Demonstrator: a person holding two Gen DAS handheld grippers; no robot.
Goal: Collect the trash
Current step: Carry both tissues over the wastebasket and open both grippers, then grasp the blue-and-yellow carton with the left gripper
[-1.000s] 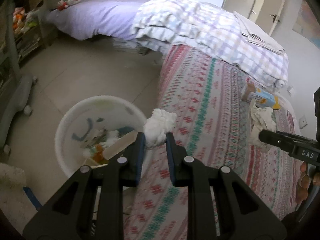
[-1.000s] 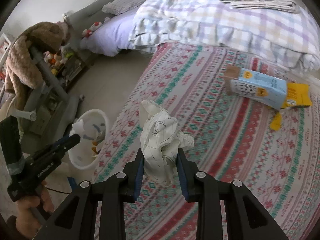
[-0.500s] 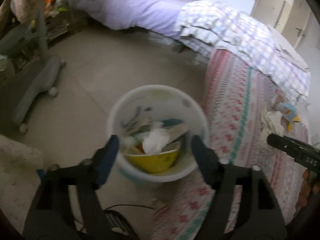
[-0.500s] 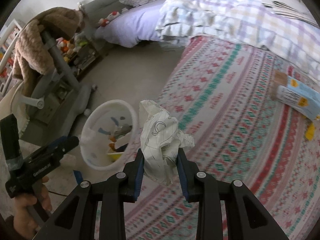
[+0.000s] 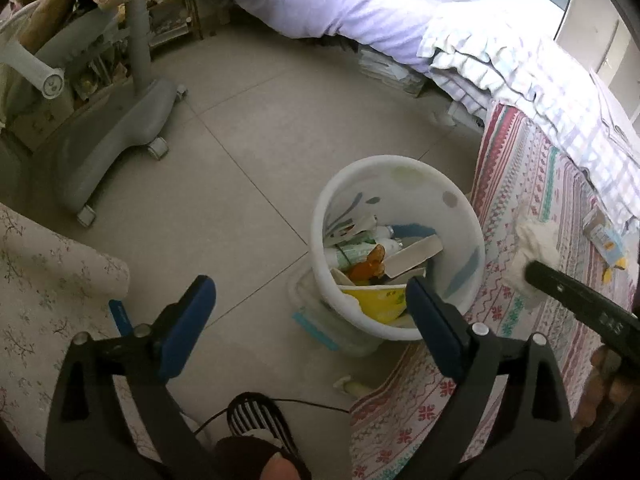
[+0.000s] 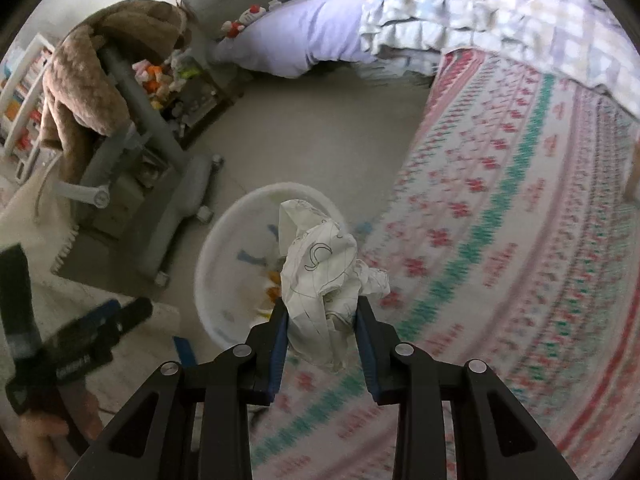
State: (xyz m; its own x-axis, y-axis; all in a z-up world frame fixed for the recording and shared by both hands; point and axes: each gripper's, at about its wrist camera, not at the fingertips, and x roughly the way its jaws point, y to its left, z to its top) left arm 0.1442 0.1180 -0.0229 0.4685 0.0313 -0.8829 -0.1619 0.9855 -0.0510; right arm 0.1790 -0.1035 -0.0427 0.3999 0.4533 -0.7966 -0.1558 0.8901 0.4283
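A white trash bin (image 5: pixel 400 176) stands on the floor against the patterned bed; it holds paper scraps, a yellow cup and other litter. My left gripper (image 5: pixel 308 300) is open and empty, just in front of and above the bin. My right gripper (image 6: pixel 320 320) is shut on a crumpled white paper (image 6: pixel 320 272) with printed lines, held over the bin (image 6: pixel 224 240) by the bed edge. In the left wrist view that paper (image 5: pixel 534 244) shows at the tip of the right gripper. A blue carton (image 5: pixel 604 238) lies on the bed.
A grey wheeled chair base (image 5: pixel 116 136) stands on the tiled floor to the left. A flowered cushion (image 5: pixel 44 280) is at the near left. A cable and a slippered foot (image 5: pixel 256 428) are below the gripper. A checked quilt (image 5: pixel 560 92) lies on the bed.
My left gripper opened and let the white tissue drop into the bin, then drew back to the left. My right gripper carried the crumpled paper from the bed to over the bin.
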